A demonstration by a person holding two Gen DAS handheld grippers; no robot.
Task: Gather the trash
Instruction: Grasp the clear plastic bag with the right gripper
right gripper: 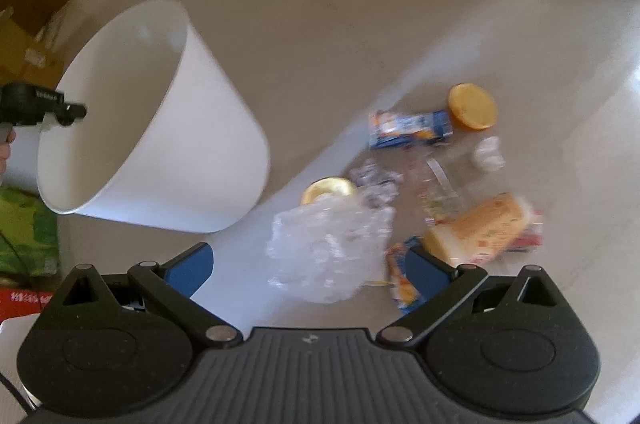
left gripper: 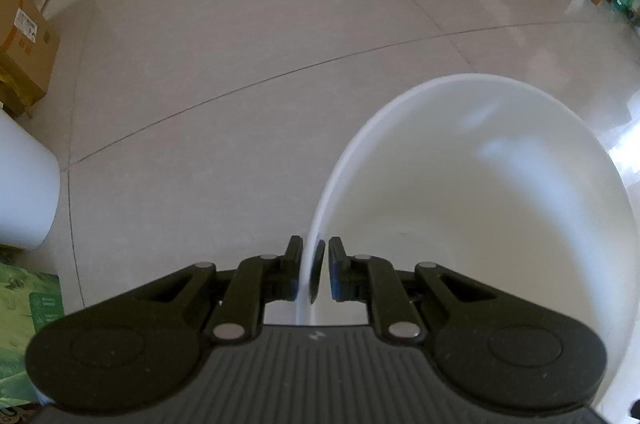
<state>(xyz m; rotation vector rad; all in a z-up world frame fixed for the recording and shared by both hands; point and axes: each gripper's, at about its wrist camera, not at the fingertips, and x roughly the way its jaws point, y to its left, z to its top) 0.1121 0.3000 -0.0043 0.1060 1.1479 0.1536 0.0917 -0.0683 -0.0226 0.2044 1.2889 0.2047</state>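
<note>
Two jaws of our left gripper (left gripper: pixel 314 274) pinch the rim of the white plastic bucket (left gripper: pixel 500 208). In the right view, our right gripper (right gripper: pixel 310 270) gapes wide over the crumpled clear plastic bag (right gripper: pixel 328 244) on the floor (right gripper: pixel 320 24), the bag lying between them untouched.

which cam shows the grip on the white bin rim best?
Left wrist view: the left gripper is shut on the white bin rim, wall pinched between its pads, close up. Right wrist view shows the whole tilted bin, but the left gripper is small at the frame edge.
</note>
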